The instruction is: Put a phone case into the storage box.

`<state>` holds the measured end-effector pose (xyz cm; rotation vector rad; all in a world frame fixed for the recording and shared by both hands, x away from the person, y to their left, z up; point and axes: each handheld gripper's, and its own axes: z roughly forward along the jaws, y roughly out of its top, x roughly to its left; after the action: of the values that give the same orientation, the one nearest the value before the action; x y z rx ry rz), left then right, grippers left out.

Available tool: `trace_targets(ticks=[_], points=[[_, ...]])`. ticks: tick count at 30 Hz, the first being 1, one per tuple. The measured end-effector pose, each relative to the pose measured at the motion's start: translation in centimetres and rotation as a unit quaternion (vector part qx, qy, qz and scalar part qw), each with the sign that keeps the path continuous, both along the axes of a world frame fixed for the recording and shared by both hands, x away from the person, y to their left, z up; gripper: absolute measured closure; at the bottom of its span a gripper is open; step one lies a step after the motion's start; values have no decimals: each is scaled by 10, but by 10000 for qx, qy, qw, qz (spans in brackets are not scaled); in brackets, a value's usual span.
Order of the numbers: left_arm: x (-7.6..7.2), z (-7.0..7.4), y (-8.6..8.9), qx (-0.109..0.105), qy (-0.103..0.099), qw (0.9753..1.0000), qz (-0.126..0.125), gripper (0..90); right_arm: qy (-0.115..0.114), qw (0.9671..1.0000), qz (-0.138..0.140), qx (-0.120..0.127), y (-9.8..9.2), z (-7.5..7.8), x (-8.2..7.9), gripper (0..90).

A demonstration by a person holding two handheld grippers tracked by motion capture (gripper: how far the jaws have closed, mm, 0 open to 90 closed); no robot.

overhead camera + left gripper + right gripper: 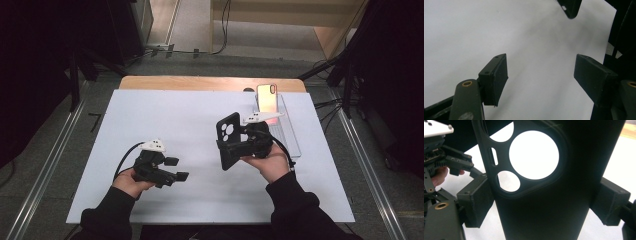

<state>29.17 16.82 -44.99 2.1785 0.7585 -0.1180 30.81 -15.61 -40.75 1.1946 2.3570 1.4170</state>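
Clamped between the jaws of the right gripper [239, 146] is a black phone case [229, 139], held above the white table sheet [190, 115] to the right of its centre. In the right gripper view the case [544, 195] is seen gripped across its width, with a pad pressed against each long edge. The case is held upright with a slight tilt, its long axis roughly vertical and its camera cut-outs at the top end. Near the far right edge of the sheet a phone [267, 100] is propped in a clear stand [287, 132]. The left gripper [177, 169] is held low over the sheet at the left, its jaws spread wide with nothing between the pads [496, 77].
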Motion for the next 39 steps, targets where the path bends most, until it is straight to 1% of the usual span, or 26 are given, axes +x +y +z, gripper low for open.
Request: trace_targets(ticks=[6, 7, 11, 12, 15, 20, 23, 26, 31, 32, 34, 39], points=[[0, -1, 5, 29, 1, 10000, 78, 273, -10, 10000, -70, 55, -12, 11, 2, 127], [0, -1, 5, 9, 20, 10000, 90, 273, -31, 10000, -72, 57, -14, 13, 3, 127], [1, -3, 6, 25, 59, 9998, 171, 273, -61, 9998, -153, 78, -23, 22, 4, 127], [1, -3, 7, 35, 53, 9999, 148, 273, -51, 9998, -180, 90, -25, 24, 4, 127], [0, -3, 9, -13, 47, 9998, 214, 273, -80, 9996, -246, 88, -30, 29, 5, 127], [-1, -4, 11, 32, 59, 9996, 261, 273, -136, 9992, -363, 136, -41, 36, 9, 127], [-3, -4, 13, 27, 53, 9996, 280, 273, -165, 9987, -464, 95, -48, 41, 10, 127], [-5, -4, 15, 3, 55, 9995, 311, 273, -197, 9980, -589, 118, -56, 45, 13, 127], [-6, -4, 18, 29, 52, 9993, 373, 273, -231, 9965, -785, 167, -69, 51, 17, 127], [-6, -4, 19, -2, 63, 9992, 384, 273, -244, 9961, -826, 177, -71, 51, 18, 127], [-7, -4, 20, 24, 64, 9992, 402, 273, -267, 9954, -908, 168, -76, 52, 20, 127], [-8, -5, 22, 7, 66, 9990, 451, 273, -319, 9923, -1191, 133, -87, 52, 26, 127]])
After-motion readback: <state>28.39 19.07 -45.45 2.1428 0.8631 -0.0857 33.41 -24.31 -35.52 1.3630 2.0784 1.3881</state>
